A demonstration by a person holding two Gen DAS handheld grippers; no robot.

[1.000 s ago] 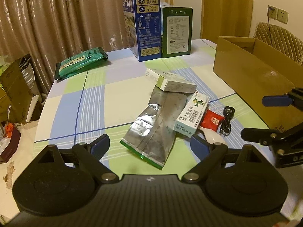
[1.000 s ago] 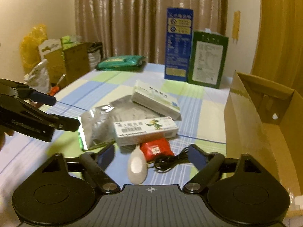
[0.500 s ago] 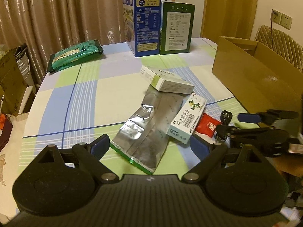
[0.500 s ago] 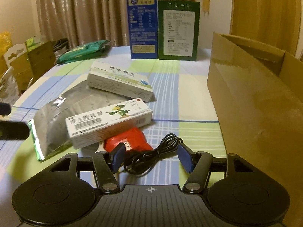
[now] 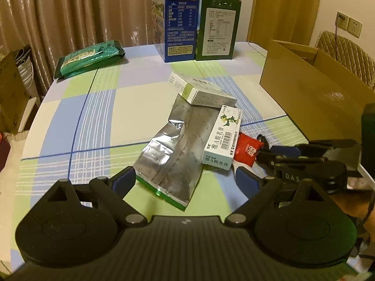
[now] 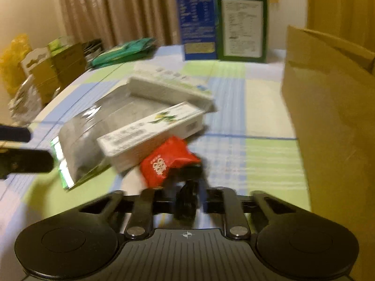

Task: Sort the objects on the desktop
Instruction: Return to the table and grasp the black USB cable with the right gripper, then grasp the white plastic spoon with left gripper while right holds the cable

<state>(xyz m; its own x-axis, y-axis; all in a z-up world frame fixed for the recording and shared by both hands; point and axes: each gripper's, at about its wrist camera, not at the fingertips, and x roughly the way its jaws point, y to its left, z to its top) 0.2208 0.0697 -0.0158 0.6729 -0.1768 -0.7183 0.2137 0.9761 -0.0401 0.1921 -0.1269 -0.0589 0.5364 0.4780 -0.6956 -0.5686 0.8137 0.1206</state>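
Observation:
A silver foil pouch, a long white ointment box, a white medicine box and a red sachet lie heaped on the checked tablecloth. My left gripper hovers open over the pouch's near edge with nothing between its fingers. My right gripper is shut on a coiled black cable just in front of the red sachet. In the left wrist view the right gripper reaches in from the right, low over the table beside the sachet.
An open cardboard box stands along the table's right side. A tall blue carton and a green carton stand at the back, with a green packet at the far left. Bags and boxes sit beyond the table's left edge.
My right gripper came down and forward over the black cable and its jaws closed on it. The left gripper stayed open and hardly moved.

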